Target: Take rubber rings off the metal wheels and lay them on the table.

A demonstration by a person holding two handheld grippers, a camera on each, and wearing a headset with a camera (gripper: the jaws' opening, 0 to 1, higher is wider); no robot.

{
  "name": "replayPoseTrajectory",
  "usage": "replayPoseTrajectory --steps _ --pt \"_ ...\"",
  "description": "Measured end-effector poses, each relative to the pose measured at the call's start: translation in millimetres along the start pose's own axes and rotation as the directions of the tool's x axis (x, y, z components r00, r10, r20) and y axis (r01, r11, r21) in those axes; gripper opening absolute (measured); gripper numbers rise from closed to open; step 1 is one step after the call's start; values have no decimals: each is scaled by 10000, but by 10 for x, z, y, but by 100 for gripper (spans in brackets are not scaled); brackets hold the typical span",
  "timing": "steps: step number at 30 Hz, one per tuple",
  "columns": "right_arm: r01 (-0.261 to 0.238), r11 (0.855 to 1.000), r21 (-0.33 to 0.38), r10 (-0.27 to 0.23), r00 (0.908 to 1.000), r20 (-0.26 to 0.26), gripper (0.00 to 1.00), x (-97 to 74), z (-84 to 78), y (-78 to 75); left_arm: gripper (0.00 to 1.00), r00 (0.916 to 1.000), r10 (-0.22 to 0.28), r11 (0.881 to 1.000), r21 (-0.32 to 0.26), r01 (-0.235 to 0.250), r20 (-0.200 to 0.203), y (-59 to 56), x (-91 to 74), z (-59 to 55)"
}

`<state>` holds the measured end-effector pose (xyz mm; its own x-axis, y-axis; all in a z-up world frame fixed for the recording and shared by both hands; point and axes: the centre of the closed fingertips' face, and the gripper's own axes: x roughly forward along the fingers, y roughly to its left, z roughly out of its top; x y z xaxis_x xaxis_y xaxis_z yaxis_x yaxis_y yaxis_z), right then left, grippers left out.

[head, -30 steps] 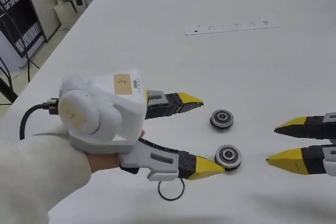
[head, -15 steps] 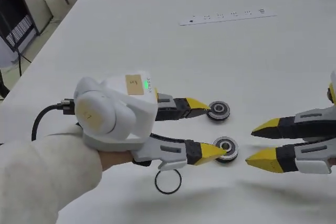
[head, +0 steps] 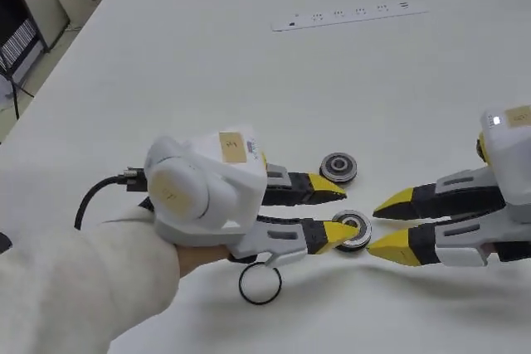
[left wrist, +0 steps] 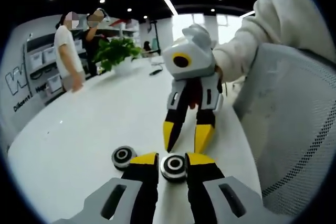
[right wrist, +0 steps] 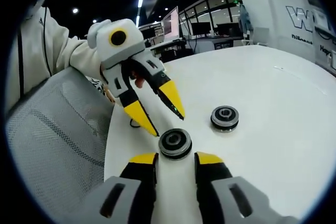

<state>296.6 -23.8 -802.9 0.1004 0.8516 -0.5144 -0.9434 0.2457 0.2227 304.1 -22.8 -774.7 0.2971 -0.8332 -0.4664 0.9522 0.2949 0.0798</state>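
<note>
So the small round metal wheel with a dark outer band, call it the near wheel, sits on the white desk right between the two grippers, which point at each other from either side. The left gripper comes in from the left of the head view with its yellow-tipped jaws about a wheel's width apart and not clamped on anything. The lower tip is right up against the wheel's edge, but I can't tell if it's actually touching. In the left gripper view that same wheel shows up in the gap at the tips of the left gripper, with the right gripper just behind it, facing back.

The right gripper has its jaws spread too, empty, tips just beside the wheel on the opposite side. From the right gripper view the wheel lies just ahead of the right gripper, and the left gripper points down at it from the far side.

A second wheel of the same kind, the far wheel, sits near the first one, untouched by either gripper. A thin black rubber ring lies flat on the desk just beside the left gripper's body, near the white fluffy sleeve.

Farther out there's a long white power strip well apart from everything, plus a grey mesh chair at the desk edge.
</note>
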Motion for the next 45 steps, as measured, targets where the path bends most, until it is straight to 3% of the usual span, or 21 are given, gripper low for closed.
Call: replayPoseTrajectory --steps 9,14,18,27,32,45 --pt "-78 9999 -131 76 9999 -92 23 55 -13 17 17 9992 -38 9996 -264 28 -390 -61 75 -174" --pt "2 10000 -80 -3 9999 -123 21 54 -30 3 18 9989 265 9995 -179 -272 -378 -2 71 -170" --pt "56 9998 -171 -57 9999 -96 19 60 -21 -6 14 9991 87 9999 -72 -90 -406 -42 83 -185" --pt "143 9995 -281 -147 9998 -139 17 61 -24 -46 14 9992 102 9997 -239 -111 -379 7 88 -192" --pt "247 9985 -481 -253 9996 -119 7 32 -19 -87 13 9991 187 9993 -319 -199 -381 51 95 -196" --pt "414 9991 -100 -415 9991 -88 1 41 -21 -103 13 9991 261 9988 -399 -274 -344 67 103 -196"
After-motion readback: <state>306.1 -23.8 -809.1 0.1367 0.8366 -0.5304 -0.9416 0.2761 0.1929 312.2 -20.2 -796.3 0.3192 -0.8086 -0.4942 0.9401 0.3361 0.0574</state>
